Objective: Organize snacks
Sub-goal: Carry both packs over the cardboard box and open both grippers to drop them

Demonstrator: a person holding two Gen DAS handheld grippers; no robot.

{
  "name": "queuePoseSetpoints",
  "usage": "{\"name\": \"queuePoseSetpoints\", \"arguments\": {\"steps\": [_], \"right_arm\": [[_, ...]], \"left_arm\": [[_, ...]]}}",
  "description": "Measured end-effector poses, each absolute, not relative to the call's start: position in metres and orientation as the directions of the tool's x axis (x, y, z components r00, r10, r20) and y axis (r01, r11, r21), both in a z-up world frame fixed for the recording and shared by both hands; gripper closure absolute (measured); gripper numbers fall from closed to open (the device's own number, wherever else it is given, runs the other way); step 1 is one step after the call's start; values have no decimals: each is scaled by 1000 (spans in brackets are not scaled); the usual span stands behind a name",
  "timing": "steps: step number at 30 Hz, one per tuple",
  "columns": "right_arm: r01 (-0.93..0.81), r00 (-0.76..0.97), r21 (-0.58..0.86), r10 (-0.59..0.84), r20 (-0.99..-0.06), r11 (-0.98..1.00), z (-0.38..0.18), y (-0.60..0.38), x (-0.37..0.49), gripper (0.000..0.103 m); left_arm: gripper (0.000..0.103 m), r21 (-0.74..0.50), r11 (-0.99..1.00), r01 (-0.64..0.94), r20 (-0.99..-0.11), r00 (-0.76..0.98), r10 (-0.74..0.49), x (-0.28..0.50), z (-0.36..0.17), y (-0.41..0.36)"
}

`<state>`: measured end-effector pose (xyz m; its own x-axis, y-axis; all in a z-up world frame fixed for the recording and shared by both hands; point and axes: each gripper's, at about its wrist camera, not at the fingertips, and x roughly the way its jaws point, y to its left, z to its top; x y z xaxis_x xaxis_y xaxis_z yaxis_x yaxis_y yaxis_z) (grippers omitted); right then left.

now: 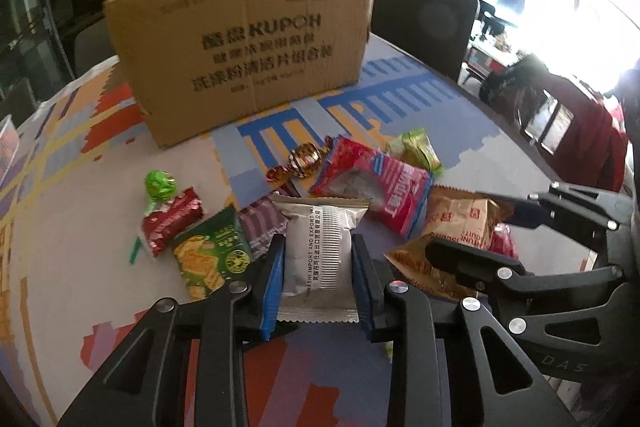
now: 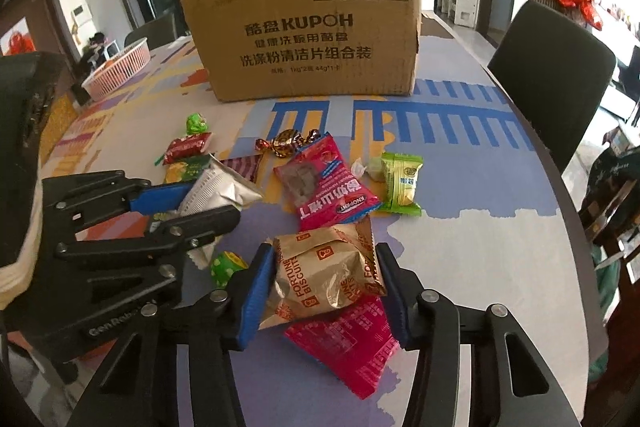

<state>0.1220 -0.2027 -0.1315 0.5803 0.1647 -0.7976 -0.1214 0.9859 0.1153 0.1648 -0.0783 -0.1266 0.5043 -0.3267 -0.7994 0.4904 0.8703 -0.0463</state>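
My left gripper (image 1: 318, 247) is shut on a silver snack packet (image 1: 320, 251), its blue pads pressed on both sides. My right gripper (image 2: 326, 263) is shut on a gold Fortune Biscuits packet (image 2: 324, 271), which also shows in the left wrist view (image 1: 460, 219). A brown cardboard box (image 2: 308, 39) stands behind the pile, also seen in the left wrist view (image 1: 248, 43). Loose snacks lie between: a red-pink packet (image 2: 328, 187), a green packet (image 2: 400, 183), a gold twist candy (image 2: 286, 143), a red bar (image 1: 170, 223), a green lollipop (image 1: 160, 185).
A pink packet (image 2: 352, 343) lies under the right gripper. A pink basket (image 2: 118, 71) sits at the table's far left. Dark chairs (image 2: 548, 83) stand along the right edge of the patterned tablecloth (image 2: 460, 247).
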Motion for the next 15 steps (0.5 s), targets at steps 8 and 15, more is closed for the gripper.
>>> {"name": "queuePoseSetpoints", "arguments": {"steps": [8,15], "right_arm": [[-132,639,118,176,-748,984,-107,-203,115,52],[-140,705,127,189,-684,982,-74,-208,118,52]], "left_arm": [[71,-68,905,419,-768,557,-316,157,-102,-66],[72,-70,922,380,-720,621,-310,160,-66,-62]]}}
